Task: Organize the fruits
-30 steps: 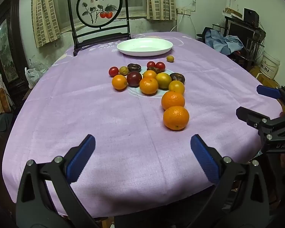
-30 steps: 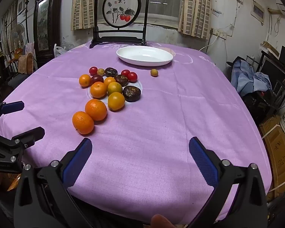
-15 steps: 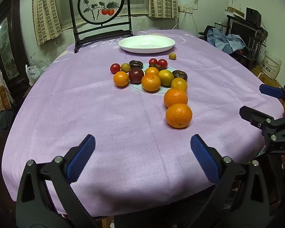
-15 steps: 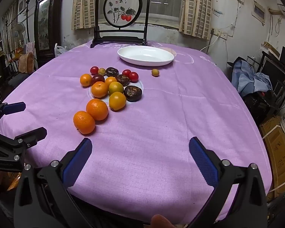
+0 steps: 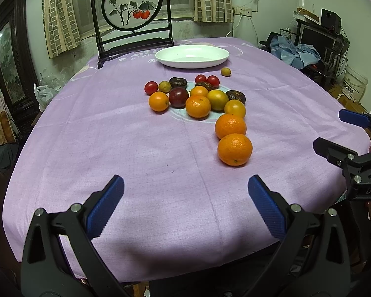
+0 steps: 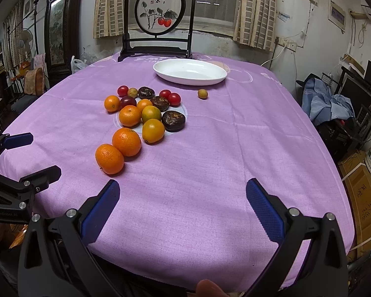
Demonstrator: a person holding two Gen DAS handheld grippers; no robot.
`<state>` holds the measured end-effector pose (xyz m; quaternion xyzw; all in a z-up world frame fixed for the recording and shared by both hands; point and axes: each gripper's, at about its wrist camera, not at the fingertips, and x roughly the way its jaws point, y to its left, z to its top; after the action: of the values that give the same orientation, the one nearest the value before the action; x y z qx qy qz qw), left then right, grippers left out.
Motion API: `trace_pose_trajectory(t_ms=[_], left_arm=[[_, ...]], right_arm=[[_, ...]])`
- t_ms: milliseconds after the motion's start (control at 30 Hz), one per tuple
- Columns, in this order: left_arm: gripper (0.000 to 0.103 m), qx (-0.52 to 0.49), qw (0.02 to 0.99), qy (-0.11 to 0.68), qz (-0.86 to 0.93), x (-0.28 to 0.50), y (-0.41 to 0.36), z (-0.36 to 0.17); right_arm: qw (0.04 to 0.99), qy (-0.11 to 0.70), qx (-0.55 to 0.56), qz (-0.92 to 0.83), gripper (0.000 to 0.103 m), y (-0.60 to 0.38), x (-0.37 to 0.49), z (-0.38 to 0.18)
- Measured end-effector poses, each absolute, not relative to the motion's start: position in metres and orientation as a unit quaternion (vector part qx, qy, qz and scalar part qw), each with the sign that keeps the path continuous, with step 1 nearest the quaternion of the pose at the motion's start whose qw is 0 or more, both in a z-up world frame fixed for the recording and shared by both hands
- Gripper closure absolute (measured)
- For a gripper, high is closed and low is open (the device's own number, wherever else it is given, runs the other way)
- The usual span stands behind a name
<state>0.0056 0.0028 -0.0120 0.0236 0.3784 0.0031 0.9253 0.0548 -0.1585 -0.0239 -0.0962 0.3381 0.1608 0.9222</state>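
A: Listing nearest first: left gripper (image 5: 185, 205) and right gripper (image 6: 181, 206), both spread wide, nothing held, hovering over the near edge of the purple tablecloth (image 5: 136, 148).

B: And the fruit?

A: Two oranges (image 5: 234, 149) lay closest, touching. Beyond them sat a cluster of smaller oranges, dark fruits (image 6: 173, 121) and cherry tomatoes (image 6: 174, 99), loose on the cloth mid-table. One small yellow fruit (image 6: 202, 93) lay apart, near the white dish (image 6: 217, 74).

B: Progress?

A: Judged not begun: dish bare, every fruit outside it.

B: Obstacles?

A: None between grippers and fruit. A framed persimmon screen (image 5: 133, 10) stood behind the dish.
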Motion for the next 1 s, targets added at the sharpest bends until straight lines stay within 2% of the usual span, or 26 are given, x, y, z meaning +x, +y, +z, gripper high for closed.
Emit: trace_pose_trajectory(t_ms=[1000], left_arm=[[0.002, 0.025, 0.925, 0.379, 0.005, 0.0058, 0.0043, -0.0152]], right_arm=[[0.921, 0.339, -0.098, 0.163, 0.001, -0.1580, 0.0559, -0.0268]])
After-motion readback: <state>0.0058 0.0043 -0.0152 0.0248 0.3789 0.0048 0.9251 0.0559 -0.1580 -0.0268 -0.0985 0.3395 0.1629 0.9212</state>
